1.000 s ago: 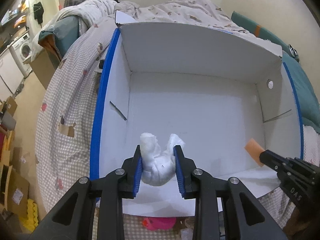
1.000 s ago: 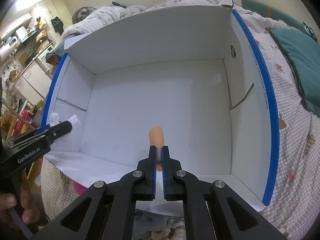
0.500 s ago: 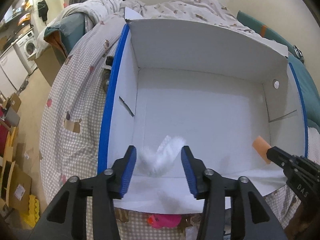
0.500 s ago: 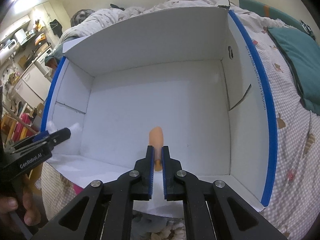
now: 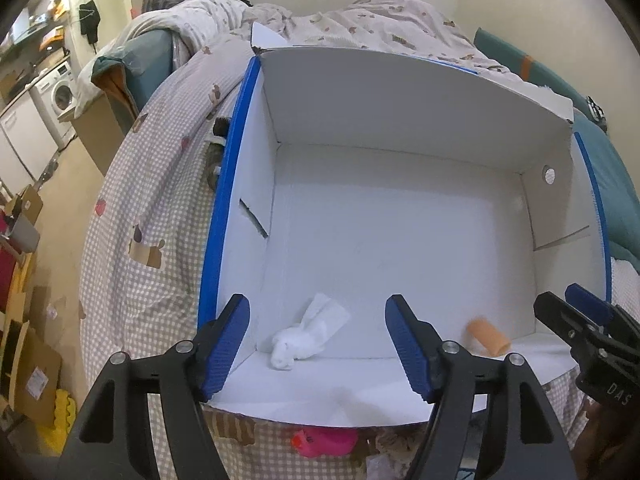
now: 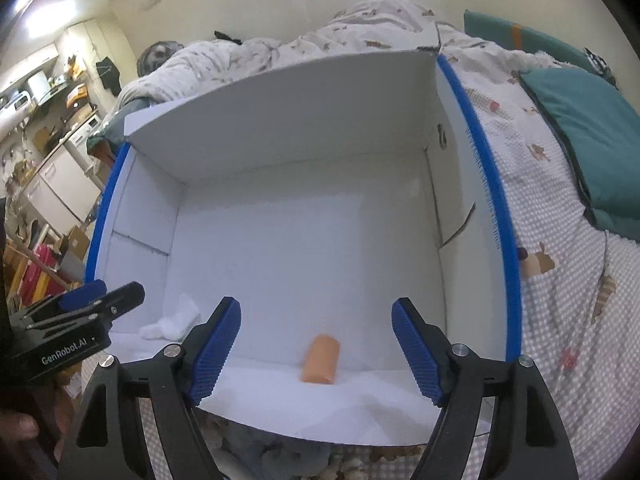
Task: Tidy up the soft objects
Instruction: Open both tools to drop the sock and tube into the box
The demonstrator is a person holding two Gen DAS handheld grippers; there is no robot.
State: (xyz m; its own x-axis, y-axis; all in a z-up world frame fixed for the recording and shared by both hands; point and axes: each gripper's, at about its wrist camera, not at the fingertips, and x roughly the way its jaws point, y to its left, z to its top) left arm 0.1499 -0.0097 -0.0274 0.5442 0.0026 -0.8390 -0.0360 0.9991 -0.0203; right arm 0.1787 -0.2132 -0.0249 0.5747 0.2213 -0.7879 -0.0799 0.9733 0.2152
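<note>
White box (image 5: 400,240) floor: crumpled white cloth (image 5: 306,338), orange roll (image 6: 320,359).

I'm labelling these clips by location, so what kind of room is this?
Most likely a bedroom in a small flat. The white box sits on a bed with a checked quilt and a teal pillow; a washing machine and stacked cardboard stand off to the left.

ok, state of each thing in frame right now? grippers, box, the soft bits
left gripper: open, empty
right gripper: open, empty
white box: open-topped, on the bed
white tissue wad: lying loose in the box, near its left corner
orange foam piece: lying loose on the box floor
</note>
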